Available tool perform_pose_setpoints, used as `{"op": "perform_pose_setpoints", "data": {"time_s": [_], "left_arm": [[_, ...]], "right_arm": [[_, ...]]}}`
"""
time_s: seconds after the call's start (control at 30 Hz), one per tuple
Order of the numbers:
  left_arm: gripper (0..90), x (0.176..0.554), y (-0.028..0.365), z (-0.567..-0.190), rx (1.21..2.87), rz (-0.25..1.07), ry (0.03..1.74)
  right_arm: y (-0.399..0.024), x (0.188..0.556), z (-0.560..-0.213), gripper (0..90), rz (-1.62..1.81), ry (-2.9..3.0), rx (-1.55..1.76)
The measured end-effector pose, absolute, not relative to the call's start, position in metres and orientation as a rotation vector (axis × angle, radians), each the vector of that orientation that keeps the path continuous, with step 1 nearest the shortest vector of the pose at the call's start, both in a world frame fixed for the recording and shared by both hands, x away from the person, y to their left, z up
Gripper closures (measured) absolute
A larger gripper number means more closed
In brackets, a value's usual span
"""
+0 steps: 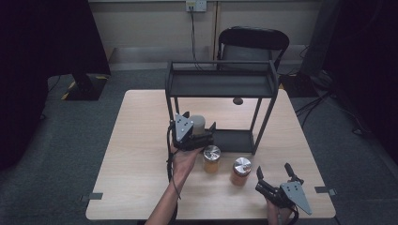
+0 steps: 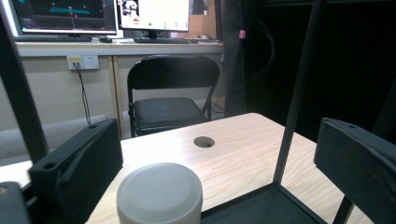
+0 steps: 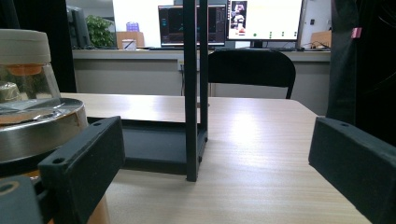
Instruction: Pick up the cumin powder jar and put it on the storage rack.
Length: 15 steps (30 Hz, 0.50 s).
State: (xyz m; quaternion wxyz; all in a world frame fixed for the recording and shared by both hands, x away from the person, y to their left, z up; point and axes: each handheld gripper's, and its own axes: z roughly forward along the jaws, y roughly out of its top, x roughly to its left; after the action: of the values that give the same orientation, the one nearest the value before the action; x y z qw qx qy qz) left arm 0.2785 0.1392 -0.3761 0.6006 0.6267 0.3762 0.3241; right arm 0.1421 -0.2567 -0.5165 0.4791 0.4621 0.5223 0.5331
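A glass jar with a pale grey lid [image 1: 198, 123] stands upright by the left front leg of the black two-level rack [image 1: 220, 85]. My left gripper [image 1: 197, 129] is open around it. In the left gripper view the lid [image 2: 159, 193] sits low between the two black jaws, with a gap on each side. An amber jar with a silver lid [image 1: 211, 158] and an orange jar with a silver lid [image 1: 241, 171] stand on the table in front of the rack. My right gripper [image 1: 273, 170] rests open at the table's front right, with nothing between its jaws; the silver lid [image 3: 32, 126] shows just beyond its left jaw.
The rack's low tray [image 1: 233, 139] lies on the wooden table [image 1: 141, 154], and its thin posts rise at the corners. A round hole [image 1: 238, 101] is in the tabletop under the rack. A black folding chair [image 1: 252, 44] stands behind the table.
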Motion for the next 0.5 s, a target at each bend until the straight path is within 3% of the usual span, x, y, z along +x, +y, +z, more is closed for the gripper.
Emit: {"op": "perform_pose_setpoints", "data": {"time_s": [0.5], "left_arm": [[0.3, 0.265, 0.153, -0.376, 1.424, 0.757, 0.882]], "right_arm": [[-0.257, 0.142, -0.516, 2.7, 1.3, 1.275, 1.127]]}}
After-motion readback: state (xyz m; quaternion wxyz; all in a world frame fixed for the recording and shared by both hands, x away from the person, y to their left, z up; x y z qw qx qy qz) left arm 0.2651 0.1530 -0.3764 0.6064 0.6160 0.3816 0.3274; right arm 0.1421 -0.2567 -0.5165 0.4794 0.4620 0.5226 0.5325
